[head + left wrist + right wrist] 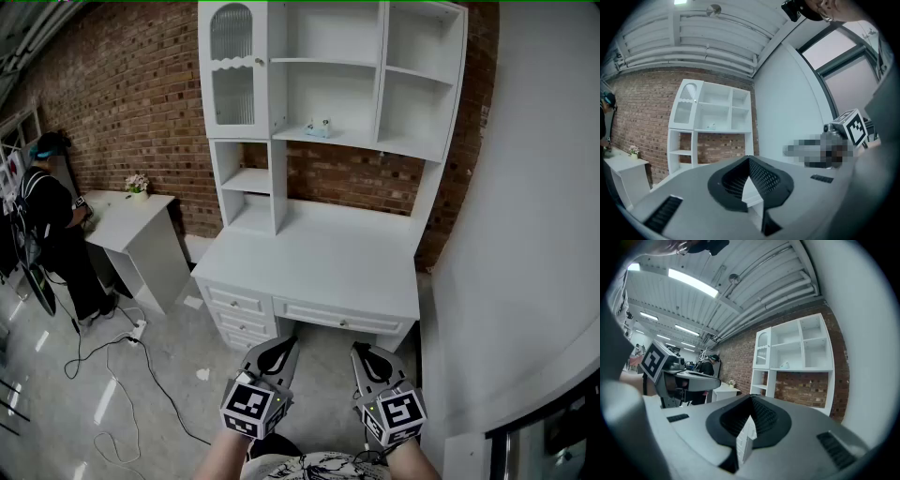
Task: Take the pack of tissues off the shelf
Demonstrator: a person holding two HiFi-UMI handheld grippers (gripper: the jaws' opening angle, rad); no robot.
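Hovering low, left claw (pixel 281 349) and right claw (pixel 364 352) closed empty, tissue pack (pixel 318 128) on shelf (pixel 352 140) — tiny, indistinct.

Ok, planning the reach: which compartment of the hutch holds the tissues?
The lower middle compartment, right of the glass door; the tissues sit on its floor. Nothing shows in the others.

It looks like a converted industrial hall, a lab or studio. Bare brick wall (pixel 122 84), ceiling pipes (pixel 778 291), strip lights (pixel 693 283) overhead.
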